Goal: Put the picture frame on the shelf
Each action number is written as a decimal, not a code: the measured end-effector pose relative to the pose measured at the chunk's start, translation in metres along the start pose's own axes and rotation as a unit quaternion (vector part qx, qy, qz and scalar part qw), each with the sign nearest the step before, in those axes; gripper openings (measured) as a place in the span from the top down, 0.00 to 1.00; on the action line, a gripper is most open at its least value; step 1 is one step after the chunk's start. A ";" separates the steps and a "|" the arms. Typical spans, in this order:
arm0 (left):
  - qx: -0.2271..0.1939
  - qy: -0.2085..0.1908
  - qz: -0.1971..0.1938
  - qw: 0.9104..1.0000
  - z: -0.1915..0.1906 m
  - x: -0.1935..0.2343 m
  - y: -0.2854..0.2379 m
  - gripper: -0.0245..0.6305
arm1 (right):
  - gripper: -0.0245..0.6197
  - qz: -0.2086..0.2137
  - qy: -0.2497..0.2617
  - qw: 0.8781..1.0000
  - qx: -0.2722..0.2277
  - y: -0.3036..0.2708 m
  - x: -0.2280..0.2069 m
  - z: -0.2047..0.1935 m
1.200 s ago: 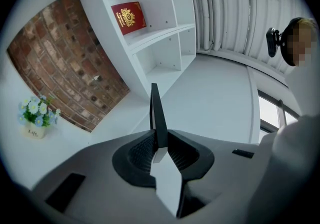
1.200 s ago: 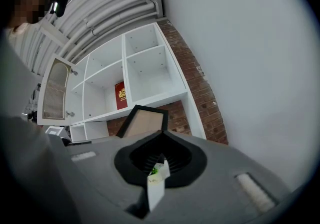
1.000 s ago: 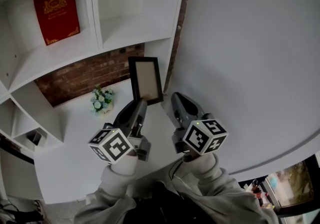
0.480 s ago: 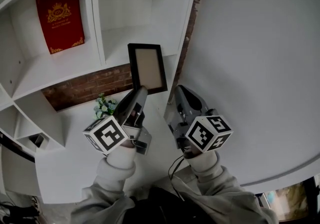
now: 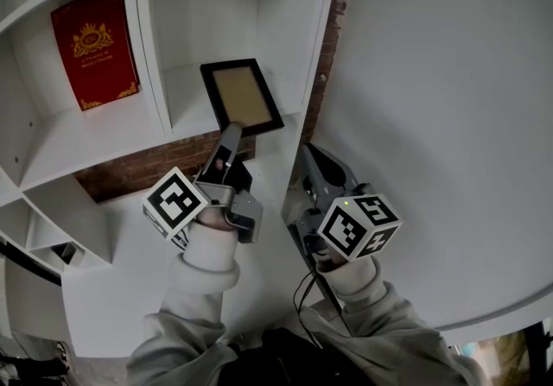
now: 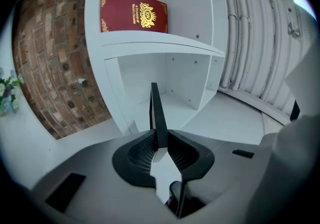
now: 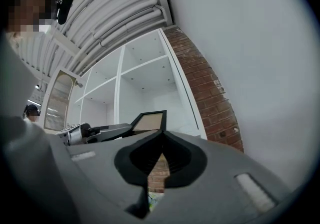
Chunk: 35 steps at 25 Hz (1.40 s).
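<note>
The tall white shelf unit [image 5: 155, 56] now fills more of the head view than a moment ago, because both hands have risen toward it. The black rectangular picture frame with a beige panel [image 5: 241, 98] was before in front of the red brick wall [image 5: 147, 167] below the shelves. Now it is up at the mouth of the compartment just right of the divider, tilted and held in the air, with its upper part over that shelf board. I judge that the carrying is almost finished and that the setting down is not yet done.

The left tool [image 5: 231, 129] is closed on the lower edge of the frame; in the left gripper view the frame stands edge-on between the pads [image 6: 156, 113]. The right tool [image 5: 313, 155] is beside it with its jaws together and nothing between them.

Of the compartments, the one left of the divider holds a dark red book with a gold crest [image 5: 94, 46], which leans on the back wall. The compartment behind the frame looks empty.
</note>
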<state>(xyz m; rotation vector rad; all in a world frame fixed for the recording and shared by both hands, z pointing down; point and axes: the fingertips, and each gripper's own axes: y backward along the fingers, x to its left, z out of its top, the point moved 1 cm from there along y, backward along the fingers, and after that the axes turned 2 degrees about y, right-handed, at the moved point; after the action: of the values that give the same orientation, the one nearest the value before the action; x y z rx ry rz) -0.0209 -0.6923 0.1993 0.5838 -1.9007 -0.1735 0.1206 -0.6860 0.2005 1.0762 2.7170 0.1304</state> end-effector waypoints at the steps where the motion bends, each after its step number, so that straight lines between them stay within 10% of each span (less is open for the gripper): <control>1: -0.008 0.014 0.003 1.000 0.003 0.002 -0.004 0.85 | 0.96 0.002 -0.002 1.000 0.002 -0.002 -0.002 0.000; 11: -0.027 0.180 0.036 0.983 0.008 0.030 -0.030 0.85 | 0.96 0.015 -0.011 1.000 0.015 -0.018 -0.013 -0.003; 24: -0.059 0.159 0.058 0.984 0.015 0.033 -0.032 0.85 | 0.96 0.019 -0.013 1.000 0.018 -0.015 -0.017 -0.009; 35: -0.049 0.135 0.018 0.989 0.010 0.015 -0.027 0.62 | 0.96 0.017 -0.014 1.000 0.017 -0.007 -0.016 -0.015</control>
<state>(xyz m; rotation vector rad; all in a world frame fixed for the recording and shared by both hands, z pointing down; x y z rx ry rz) -0.0257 -0.7246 0.1976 0.4800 -1.6288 -0.1553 0.1242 -0.7020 0.2171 1.1262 2.6859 0.0756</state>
